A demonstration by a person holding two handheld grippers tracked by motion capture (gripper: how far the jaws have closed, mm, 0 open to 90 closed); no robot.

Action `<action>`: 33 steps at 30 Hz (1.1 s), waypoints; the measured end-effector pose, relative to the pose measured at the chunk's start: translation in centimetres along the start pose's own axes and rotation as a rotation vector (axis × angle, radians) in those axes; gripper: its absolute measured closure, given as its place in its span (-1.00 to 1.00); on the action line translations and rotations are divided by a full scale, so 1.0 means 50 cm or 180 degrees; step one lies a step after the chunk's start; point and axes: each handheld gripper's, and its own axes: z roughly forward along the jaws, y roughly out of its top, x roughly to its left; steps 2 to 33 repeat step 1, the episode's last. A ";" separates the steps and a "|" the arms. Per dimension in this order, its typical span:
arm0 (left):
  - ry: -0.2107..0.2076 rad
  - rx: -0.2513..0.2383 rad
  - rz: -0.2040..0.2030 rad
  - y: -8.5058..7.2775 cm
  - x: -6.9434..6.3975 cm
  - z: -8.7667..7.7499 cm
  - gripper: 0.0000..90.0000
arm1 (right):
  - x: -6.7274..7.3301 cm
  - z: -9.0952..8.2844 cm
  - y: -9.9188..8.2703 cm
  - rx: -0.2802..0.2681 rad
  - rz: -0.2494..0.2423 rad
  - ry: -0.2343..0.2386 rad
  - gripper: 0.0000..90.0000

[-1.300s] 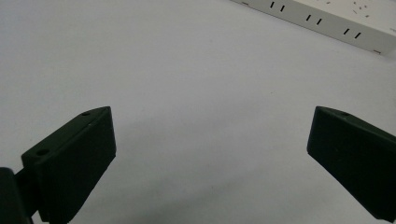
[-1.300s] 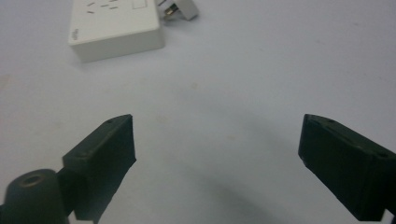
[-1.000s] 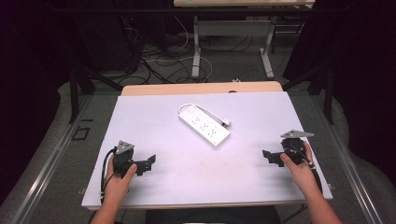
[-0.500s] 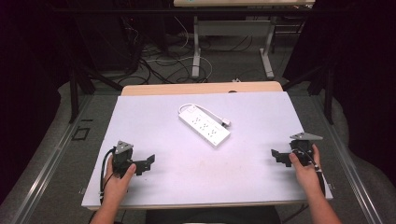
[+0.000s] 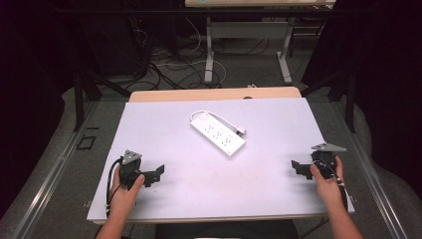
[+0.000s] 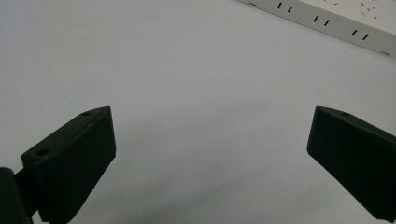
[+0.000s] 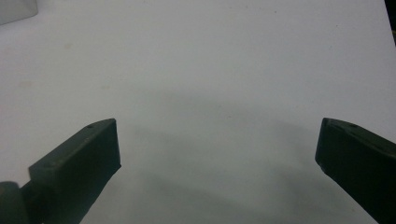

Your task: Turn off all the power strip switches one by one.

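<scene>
A white power strip (image 5: 218, 135) lies slanted near the middle of the white table top (image 5: 209, 194), its short cord curled at the far end. Its edge with sockets crosses the top of the left gripper view as the power strip (image 6: 336, 21). My left gripper (image 5: 158, 173) rests near the front left, open, nothing between its jaws (image 6: 210, 158). My right gripper (image 5: 296, 168) sits by the front right edge, also open and empty (image 7: 217, 163). A corner of the strip (image 7: 16, 10) peeks in at the upper left of the right gripper view.
A wooden table edge (image 5: 214, 93) runs behind the white top. Beyond it, metal table legs (image 5: 209, 55) and loose cables (image 5: 164, 64) lie on the dark floor. The table's right edge (image 7: 390, 18) is close to my right gripper.
My right gripper has drifted toward the front right corner of the table. The left gripper and the power strip have stayed put.
</scene>
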 end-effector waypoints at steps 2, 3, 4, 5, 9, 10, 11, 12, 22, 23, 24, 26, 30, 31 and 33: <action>0.0004 0.0006 0.0001 0.000 0.000 0.000 -0.98 | 0.000 -0.001 0.000 -0.0003 -0.0002 -0.0004 -1.00; 0.0004 0.0006 0.0001 0.000 0.000 0.000 -0.98 | 0.000 -0.001 0.000 -0.0003 -0.0002 -0.0004 -1.00; 0.0004 0.0006 0.0001 0.000 0.000 0.000 -0.98 | 0.000 -0.001 0.000 -0.0003 -0.0002 -0.0004 -1.00; 0.0004 0.0006 0.0001 0.000 0.000 0.000 -0.98 | 0.000 -0.001 0.000 -0.0003 -0.0002 -0.0004 -1.00; 0.0004 0.0006 0.0001 0.000 0.000 0.000 -0.98 | 0.000 -0.001 0.000 -0.0003 -0.0002 -0.0004 -1.00; 0.0004 0.0006 0.0001 0.000 0.000 0.000 -0.98 | 0.000 -0.001 0.000 -0.0003 -0.0002 -0.0004 -1.00; 0.0004 0.0006 0.0001 0.000 0.000 0.000 -0.98 | 0.000 -0.001 0.000 -0.0003 -0.0002 -0.0004 -1.00; 0.0004 0.0006 0.0001 0.000 0.000 0.000 -0.98 | 0.000 -0.001 0.000 -0.0003 -0.0002 -0.0004 -1.00; 0.0004 0.0006 0.0001 0.000 0.000 0.000 -0.98 | 0.000 -0.001 0.000 -0.0003 -0.0002 -0.0004 -1.00; 0.0004 0.0006 0.0001 0.000 0.000 0.000 -0.98 | 0.000 -0.001 0.000 -0.0003 -0.0002 -0.0004 -1.00; 0.0004 0.0006 0.0001 0.000 0.000 0.000 -0.98 | 0.000 -0.001 0.000 -0.0003 -0.0002 -0.0004 -1.00; 0.0004 0.0006 0.0001 0.000 0.000 0.000 -0.98 | 0.000 -0.001 0.000 -0.0003 -0.0002 -0.0004 -1.00; 0.0004 0.0006 0.0001 0.000 0.000 0.000 -0.98 | 0.000 -0.001 0.000 -0.0003 -0.0002 -0.0004 -1.00; 0.0004 0.0006 0.0001 0.000 0.000 0.000 -0.98 | 0.000 -0.001 0.000 -0.0003 -0.0002 -0.0004 -1.00; 0.0004 0.0006 0.0001 0.000 0.000 0.000 -0.98 | 0.000 -0.001 0.000 -0.0003 -0.0002 -0.0004 -1.00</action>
